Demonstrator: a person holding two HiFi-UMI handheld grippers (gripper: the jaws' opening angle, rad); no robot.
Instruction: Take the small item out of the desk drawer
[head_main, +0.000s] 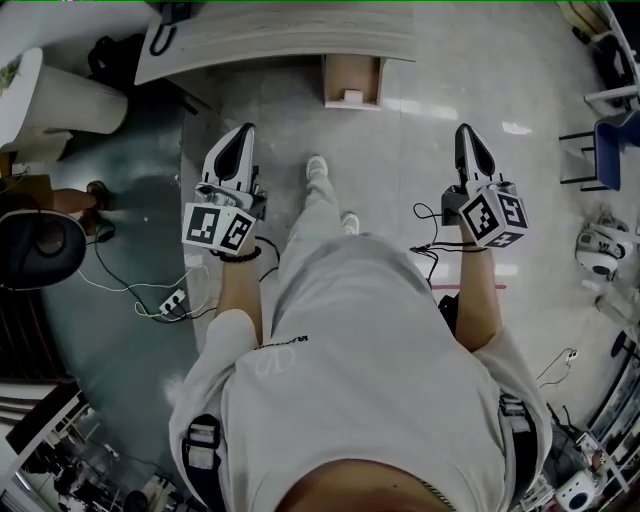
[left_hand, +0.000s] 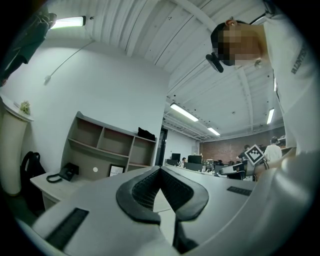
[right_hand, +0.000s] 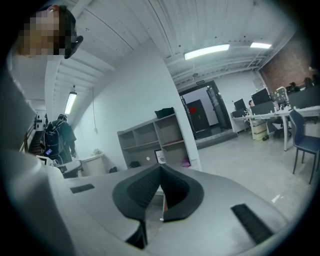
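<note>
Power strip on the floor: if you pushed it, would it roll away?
Probably not: the white power strip looks flat and boxy, so it would likely slide on the smooth floor. Its floppy cables would probably drag and tug it back.

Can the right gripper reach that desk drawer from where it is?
Probably not yet: the right gripper hangs well short of the drawer, jaws shut, with bare floor between. Nothing blocks the way.

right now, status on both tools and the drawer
Left tool shut, empty. Right tool shut, empty. Desk drawer ahead, not yet reached; small item not in sight. Path to the desk looks open.
</note>
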